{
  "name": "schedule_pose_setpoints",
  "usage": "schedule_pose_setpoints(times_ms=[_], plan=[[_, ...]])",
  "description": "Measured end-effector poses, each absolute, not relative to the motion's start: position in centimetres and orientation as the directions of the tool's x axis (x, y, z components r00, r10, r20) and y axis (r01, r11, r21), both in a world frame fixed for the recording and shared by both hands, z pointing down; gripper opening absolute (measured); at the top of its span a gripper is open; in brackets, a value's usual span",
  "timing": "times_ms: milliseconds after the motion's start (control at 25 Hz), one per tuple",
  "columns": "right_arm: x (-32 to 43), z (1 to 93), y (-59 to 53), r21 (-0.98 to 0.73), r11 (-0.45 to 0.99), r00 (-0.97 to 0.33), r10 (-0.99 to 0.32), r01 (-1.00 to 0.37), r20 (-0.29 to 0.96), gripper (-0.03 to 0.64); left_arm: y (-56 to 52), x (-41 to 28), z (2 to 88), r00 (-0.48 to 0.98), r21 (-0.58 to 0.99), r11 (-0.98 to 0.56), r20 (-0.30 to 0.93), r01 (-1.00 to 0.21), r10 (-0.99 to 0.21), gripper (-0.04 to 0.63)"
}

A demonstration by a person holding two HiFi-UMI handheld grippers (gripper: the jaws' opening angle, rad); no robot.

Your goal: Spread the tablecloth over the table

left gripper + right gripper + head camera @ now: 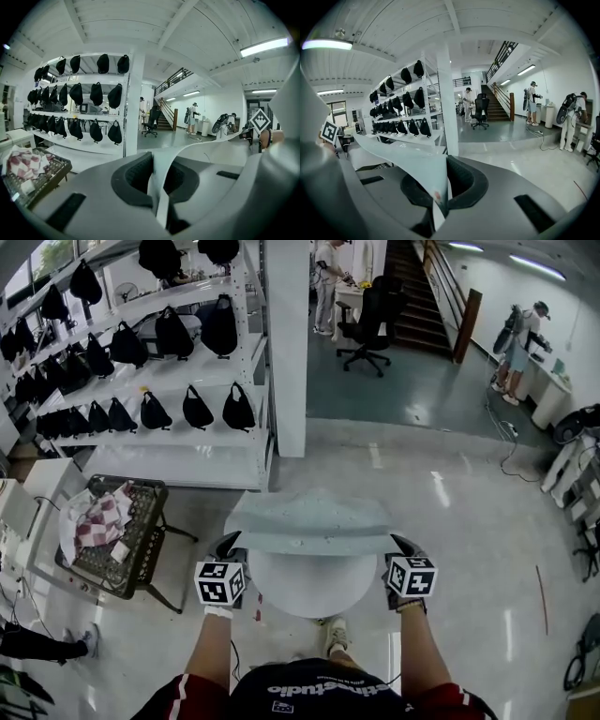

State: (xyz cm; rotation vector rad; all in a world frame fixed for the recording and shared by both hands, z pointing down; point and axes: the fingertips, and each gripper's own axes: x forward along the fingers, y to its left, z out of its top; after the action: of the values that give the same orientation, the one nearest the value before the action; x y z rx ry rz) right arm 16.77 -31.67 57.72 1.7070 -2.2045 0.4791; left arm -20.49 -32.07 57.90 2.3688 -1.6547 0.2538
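While both claws are clamped on the tablecloth [309, 521], this is the lay-down step. The cloth is airborne, stretched between the left claw [228, 549] and the right claw [405, 547], above the round white tabletop [309, 589].

Left gripper view: jaws closed together with a thin fold of fabric pinched between the pads. Right gripper view: same, edge of the cloth nipped tight.

My read is that it's not spread yet. The near edge is held on the person's side and the rest billows forward toward the far rim. The near part of the tabletop shows bare below the held edge.

The next move probably calls for lowering both claws evenly with tension across the span, so the cloth settles centred with overhang all round. Release only once it lies flat.

The cloth looks pale grey-blue, thin and smooth. It's lightly creased mid-span and sags in a shallow curve between the two grips.
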Motion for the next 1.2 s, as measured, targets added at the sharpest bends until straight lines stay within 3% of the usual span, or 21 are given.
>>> schedule_pose_setpoints(times_ms=[600,880,1200], plan=[[16.1,62.7,-27.6,-0.026,0.231,-0.209,-0.818,-0.973,0.535,0.049,-28.3,-21.2,63.0,0.362,0.109,-0.348,0.390,-0.931,-0.847,0.023],[15.5,65.6,-23.8,0.122,0.336,-0.178,-0.733,-0.934,0.656,0.072,-28.1,-21.5,64.2,0.355,0.137,-0.328,0.413,-0.935,-0.839,0.023],[15.8,66.4,-19.8,0.110,0.389,-0.203,-0.677,-0.914,0.708,0.075,-27.0,-20.1,65.0,0.373,0.163,-0.336,0.433,-0.928,-0.820,0.023]])
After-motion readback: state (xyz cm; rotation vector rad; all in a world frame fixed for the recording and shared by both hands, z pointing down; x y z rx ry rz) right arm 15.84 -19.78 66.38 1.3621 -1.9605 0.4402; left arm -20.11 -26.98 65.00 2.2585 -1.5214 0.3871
